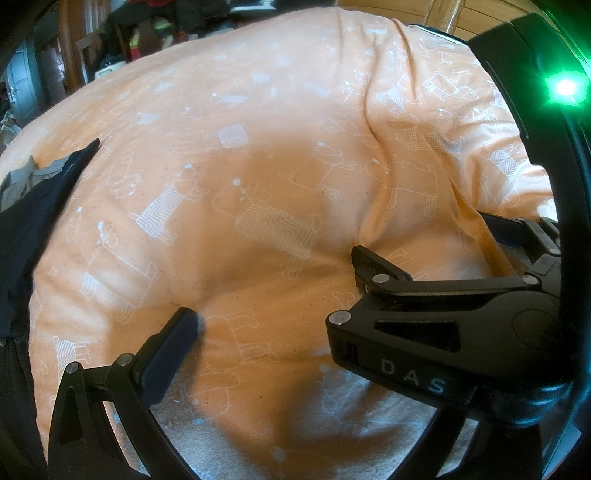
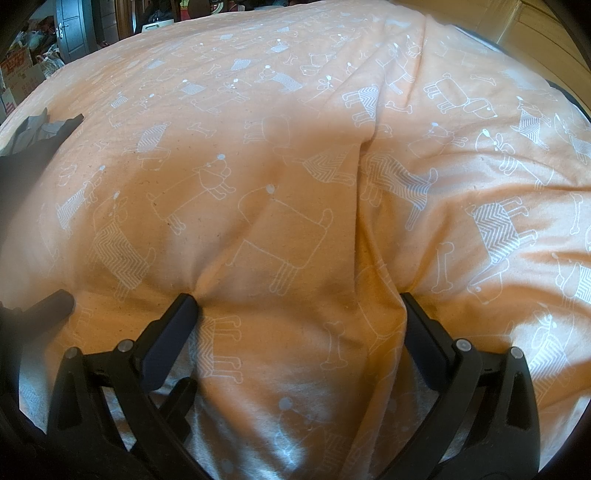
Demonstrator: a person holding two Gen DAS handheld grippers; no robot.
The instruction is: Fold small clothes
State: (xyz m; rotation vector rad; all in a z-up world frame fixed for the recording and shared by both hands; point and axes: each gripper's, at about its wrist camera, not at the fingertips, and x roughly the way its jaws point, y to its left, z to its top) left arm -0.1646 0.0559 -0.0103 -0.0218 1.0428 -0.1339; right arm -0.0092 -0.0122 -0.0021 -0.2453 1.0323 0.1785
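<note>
An orange cloth (image 1: 258, 155) printed with white dogs fills both views, and its pale grey underside shows along the near edge. A long crease (image 2: 364, 155) runs down it to my right gripper's right finger. My right gripper (image 2: 299, 310) is open, with both fingertips pressed into the cloth and a bulge of it between them. My left gripper (image 1: 280, 332) also looks open. Its left finger (image 1: 177, 343) rests on the cloth, and its right finger is hidden behind the right gripper (image 1: 436, 243), which stands close beside it.
A dark garment (image 1: 33, 221) lies over a grey one (image 1: 22, 181) at the left edge of the cloth, seen also as the dark garment (image 2: 33, 147) in the right wrist view. Cluttered furniture (image 1: 122, 40) and a grey door (image 2: 70, 29) stand beyond the far edge.
</note>
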